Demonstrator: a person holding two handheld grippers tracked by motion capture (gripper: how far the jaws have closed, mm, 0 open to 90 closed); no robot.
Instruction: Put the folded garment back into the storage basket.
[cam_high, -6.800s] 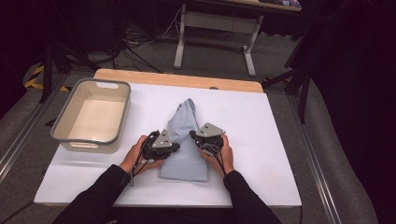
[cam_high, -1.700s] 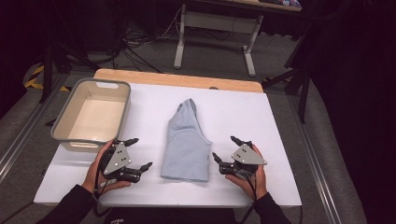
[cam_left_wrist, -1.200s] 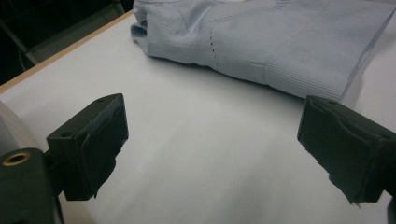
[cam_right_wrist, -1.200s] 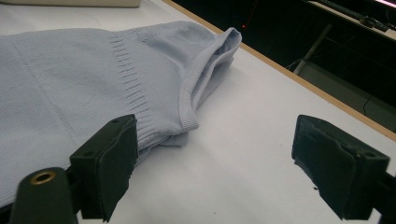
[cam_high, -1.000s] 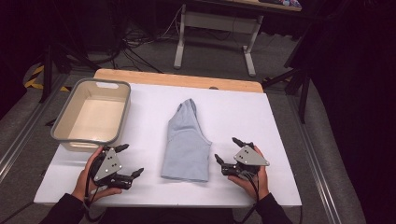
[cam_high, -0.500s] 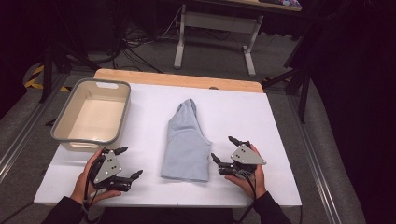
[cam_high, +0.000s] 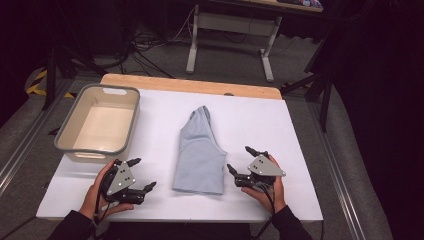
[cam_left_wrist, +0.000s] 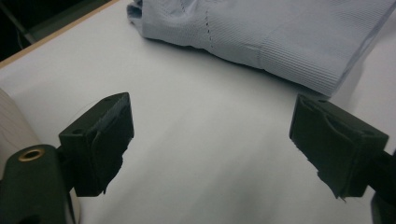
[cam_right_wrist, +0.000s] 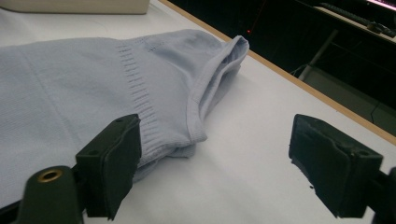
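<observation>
White tabletop (cam_high: 280, 125) carries all: wood strip along its far edge, grey bin (cam_high: 98, 124) in the far-left corner, empty, likely the drop spot for the cloth. Folded light-blue cloth (cam_high: 200, 150) lies flat mid-table, long axis running from near edge toward far edge, narrow collar end pointing far, wide hem end toward the near edge. It looks neatly folded and left free, so a fold seems done and the hands rest off it.

Left gripper (cam_high: 144, 174) sits near the near-left corner, just in front of the bin, well apart from the cloth's left side; in the left gripper view its jaws stand spread with bare table between them, having just closed a little, cloth (cam_left_wrist: 261, 32) ahead and beyond the tips. Right gripper (cam_high: 240, 161) sits just beside the cloth's right edge by the hem; jaws spread, just closing slightly, nothing pinched. In the right gripper view cloth (cam_right_wrist: 93, 93) lies by the left jaw; touching or not, cannot tell.
</observation>
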